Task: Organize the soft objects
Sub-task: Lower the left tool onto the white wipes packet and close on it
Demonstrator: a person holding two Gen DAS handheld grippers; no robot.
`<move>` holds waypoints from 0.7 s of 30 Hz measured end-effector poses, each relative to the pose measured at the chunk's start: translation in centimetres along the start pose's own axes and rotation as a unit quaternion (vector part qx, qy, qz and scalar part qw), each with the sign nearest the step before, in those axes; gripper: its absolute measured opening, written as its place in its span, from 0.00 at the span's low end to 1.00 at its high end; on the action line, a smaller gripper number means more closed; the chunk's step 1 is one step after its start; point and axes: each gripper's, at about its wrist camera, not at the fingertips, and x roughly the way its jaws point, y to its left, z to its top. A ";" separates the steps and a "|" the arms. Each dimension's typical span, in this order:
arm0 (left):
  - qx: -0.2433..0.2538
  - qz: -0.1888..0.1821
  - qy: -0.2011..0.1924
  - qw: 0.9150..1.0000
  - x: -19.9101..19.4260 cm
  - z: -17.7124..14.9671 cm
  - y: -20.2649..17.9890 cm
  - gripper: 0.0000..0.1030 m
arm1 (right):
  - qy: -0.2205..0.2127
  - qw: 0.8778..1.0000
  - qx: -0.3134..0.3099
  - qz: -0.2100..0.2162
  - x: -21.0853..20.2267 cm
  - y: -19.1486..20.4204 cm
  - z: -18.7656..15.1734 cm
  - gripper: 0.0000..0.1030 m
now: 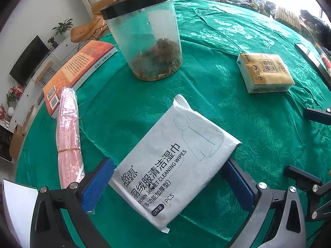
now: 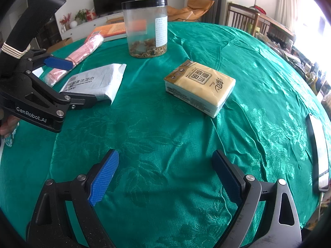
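The left gripper has its blue pads spread wide, one on each side of the wipes pack, with a little room at each side. The pink bundle lies close on the left and the orange book behind it. The jar stands tall past the pack. The right gripper is wide apart over bare green cloth. The way ahead to the yellow tissue pack is free. A phone lies at the right edge.

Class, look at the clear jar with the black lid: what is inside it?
The jar holds a low heap of brownish, dried-looking bits at the bottom; above that it looks empty. The lid is on. In the right wrist view a paper label covers part of the inside.
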 end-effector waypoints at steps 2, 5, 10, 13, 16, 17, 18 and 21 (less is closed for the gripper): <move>-0.004 -0.001 -0.008 1.000 0.1 0.0 -0.2 1.00 | 0.000 1.000 0.000 0.000 0.0 0.0 0.0 0.91; -0.005 0.001 -0.011 1.000 0.1 0.1 -0.3 1.00 | 0.000 1.000 0.000 0.000 0.0 0.0 0.0 0.91; -0.024 -0.011 -0.007 1.000 0.1 -0.3 0.1 0.99 | 0.000 1.000 0.000 0.000 0.0 0.0 0.0 0.91; -0.027 -0.009 -0.013 1.000 -0.3 -0.5 -0.1 0.89 | 0.000 1.000 0.000 0.000 0.0 0.0 0.0 0.91; -0.021 0.003 -0.018 1.000 -0.9 -0.7 -0.9 0.75 | 0.000 1.000 0.000 0.000 0.0 0.0 0.0 0.91; -0.021 0.009 -0.018 1.000 -1.1 -0.8 -1.2 0.68 | 0.000 1.000 0.000 0.000 0.0 0.0 0.0 0.91; -0.024 0.016 -0.017 0.999 -1.4 -0.9 -1.5 0.64 | 0.000 1.000 0.000 0.000 0.0 0.0 0.0 0.91; -0.057 0.040 -0.008 0.998 -2.6 -1.6 -2.3 0.42 | 0.000 1.000 0.000 0.000 0.0 0.0 0.0 0.91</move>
